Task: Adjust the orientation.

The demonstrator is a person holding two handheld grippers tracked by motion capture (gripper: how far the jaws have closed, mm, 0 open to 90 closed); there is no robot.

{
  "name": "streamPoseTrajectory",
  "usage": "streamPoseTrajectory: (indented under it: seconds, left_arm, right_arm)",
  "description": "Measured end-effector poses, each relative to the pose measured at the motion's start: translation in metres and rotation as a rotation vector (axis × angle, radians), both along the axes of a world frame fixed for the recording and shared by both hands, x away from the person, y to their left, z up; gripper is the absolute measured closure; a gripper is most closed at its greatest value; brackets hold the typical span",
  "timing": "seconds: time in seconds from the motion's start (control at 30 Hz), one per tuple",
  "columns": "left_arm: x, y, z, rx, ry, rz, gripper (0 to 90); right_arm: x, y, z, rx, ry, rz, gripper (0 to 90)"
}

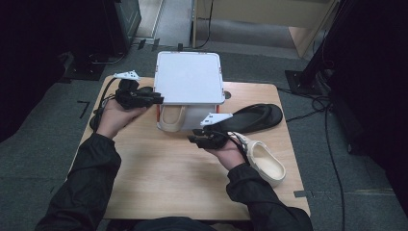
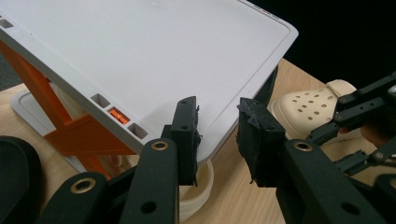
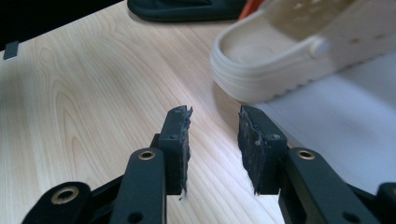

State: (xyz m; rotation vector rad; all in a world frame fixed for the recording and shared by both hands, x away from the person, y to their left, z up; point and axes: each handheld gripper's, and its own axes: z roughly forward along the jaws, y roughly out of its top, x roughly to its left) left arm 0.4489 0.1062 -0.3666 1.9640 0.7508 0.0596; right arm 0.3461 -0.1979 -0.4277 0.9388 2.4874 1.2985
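We see the left gripper [image 2: 217,135] open, empty, at the corner of the white rack [image 1: 188,77], a cream clog [image 1: 171,118] under it. The right gripper [image 3: 214,149] is open, empty, over the worktop [image 1: 159,168], beside another clog [image 1: 264,161].

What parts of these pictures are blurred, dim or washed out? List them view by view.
High view: the surroundings are dark, the table evenly lit. Left gripper view: the white shelf top looks washed out. Right gripper view: the cream clog is soft, the fingers sharp.
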Motion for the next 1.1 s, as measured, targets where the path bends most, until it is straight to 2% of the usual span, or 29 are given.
streamPoseTrajectory:
  seconds: [0.23, 0.5, 0.6, 0.73, 0.9, 1.1]
  left_arm:
    - [-0.001, 0.0, 0.0, 0.0, -0.002, -0.005, 66.5]
    - [0.0, -0.001, 0.001, 0.005, -0.009, -0.007, 61.9]
    - [0.0, -0.002, 0.0, -0.009, 0.0, -0.007, 61.6]
    - [0.0, -0.003, 0.0, 0.002, -0.012, -0.01, 61.8]
    - [0.001, -0.001, -0.001, -0.016, -0.004, -0.018, 62.5]
    - [0.001, 0.0, -0.001, -0.013, -0.01, -0.022, 62.7]
  right_arm:
    - [-0.008, -0.03, 0.007, -0.001, -0.019, -0.04, 63.7]
    - [-0.018, -0.071, 0.01, -0.005, -0.019, -0.1, 63.8]
    - [-0.024, -0.085, 0.013, -0.006, -0.028, -0.118, 62.8]
    - [-0.032, -0.104, 0.016, -0.015, -0.034, -0.151, 62.5]
    - [-0.038, -0.13, 0.018, -0.009, -0.038, -0.205, 61.7]
    - [-0.046, -0.154, 0.017, -0.023, -0.036, -0.245, 58.8]
